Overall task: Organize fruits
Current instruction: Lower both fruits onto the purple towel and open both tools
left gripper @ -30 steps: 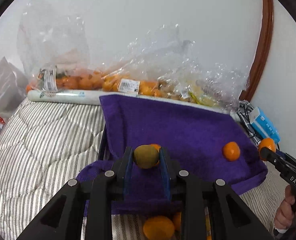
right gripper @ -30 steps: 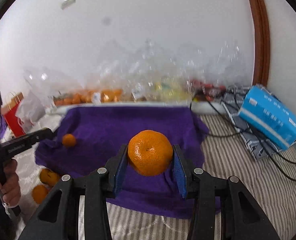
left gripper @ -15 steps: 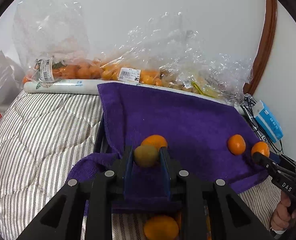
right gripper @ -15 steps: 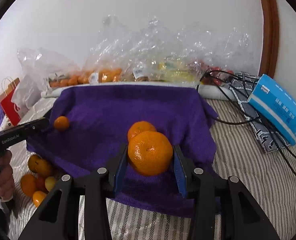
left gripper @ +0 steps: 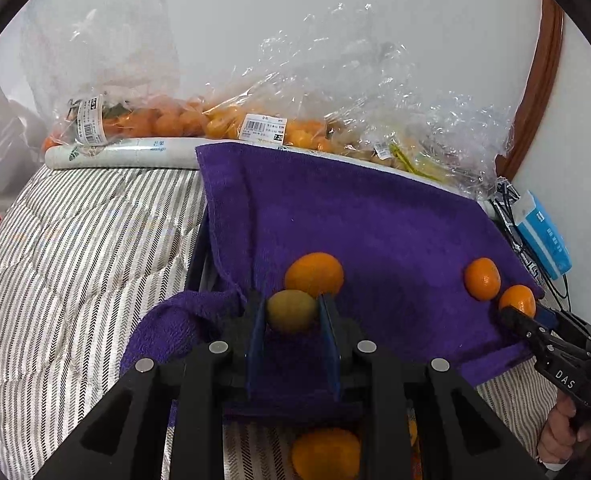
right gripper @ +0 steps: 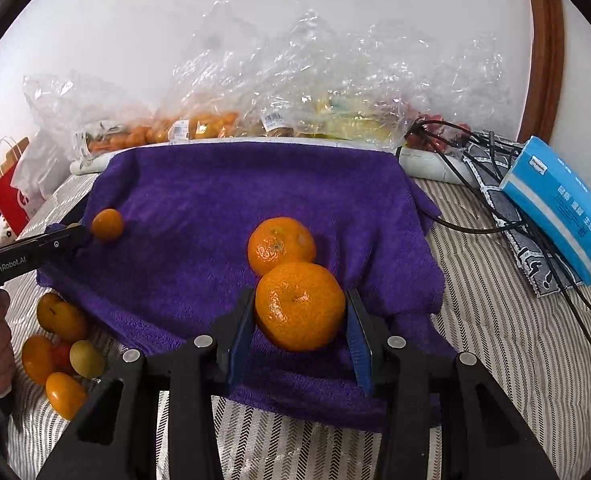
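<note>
Right wrist view: tongs (right gripper: pixel 299 312) tilted down, clamping mandarin (right gripper: pixel 300 305).

Purple towel (right gripper: pixel 223 200) mostly bare; two oranges (right gripper: pixel 281 245) (right gripper: pixel 107 224) obstruct it.

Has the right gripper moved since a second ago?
Yes. The right gripper, fingers shut on a tangerine, has come down toward the purple towel, which now fills more of its view.

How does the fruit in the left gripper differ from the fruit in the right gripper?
The small olive-green oval fruit in the left gripper is dull and smooth; the big round orange mandarin in the right gripper is bright and dimpled. The mandarin is clearly larger. Both are clamped above the purple towel.
</note>
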A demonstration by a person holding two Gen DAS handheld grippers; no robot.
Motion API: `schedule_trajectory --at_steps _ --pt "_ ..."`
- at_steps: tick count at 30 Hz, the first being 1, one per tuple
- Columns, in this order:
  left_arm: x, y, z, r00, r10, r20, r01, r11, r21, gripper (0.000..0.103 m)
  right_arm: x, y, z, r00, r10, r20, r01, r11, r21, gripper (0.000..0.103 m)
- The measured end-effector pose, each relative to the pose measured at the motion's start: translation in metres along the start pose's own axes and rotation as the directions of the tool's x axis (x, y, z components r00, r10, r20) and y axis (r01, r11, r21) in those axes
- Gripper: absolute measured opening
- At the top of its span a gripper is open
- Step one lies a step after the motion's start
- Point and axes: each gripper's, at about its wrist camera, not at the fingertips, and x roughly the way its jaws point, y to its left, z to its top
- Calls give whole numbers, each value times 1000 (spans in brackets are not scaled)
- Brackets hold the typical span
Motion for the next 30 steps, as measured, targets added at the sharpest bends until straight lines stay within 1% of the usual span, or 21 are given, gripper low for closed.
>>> schedule_trajectory --at_steps 13,18,20,30 --pt "0 0 1 1000 0 -2 0 1000 4 25 0 0 0 1000 -4 1 4 1000 1 43" --pt "0 0 0 1000 -9 -2 9 1000 -4 25 -6 -2 1 999 3 41 -3 1000 10 45" --pt "0 0 0 1000 -8 -2 8 1000 -2 25 -7 -2 1 999 1 45 -2 1000 10 47" --pt "-4 -2 0 1000 -15 10 15 1000 -6 25 -13 -4 2 997 4 81 -6 1000 23 48"
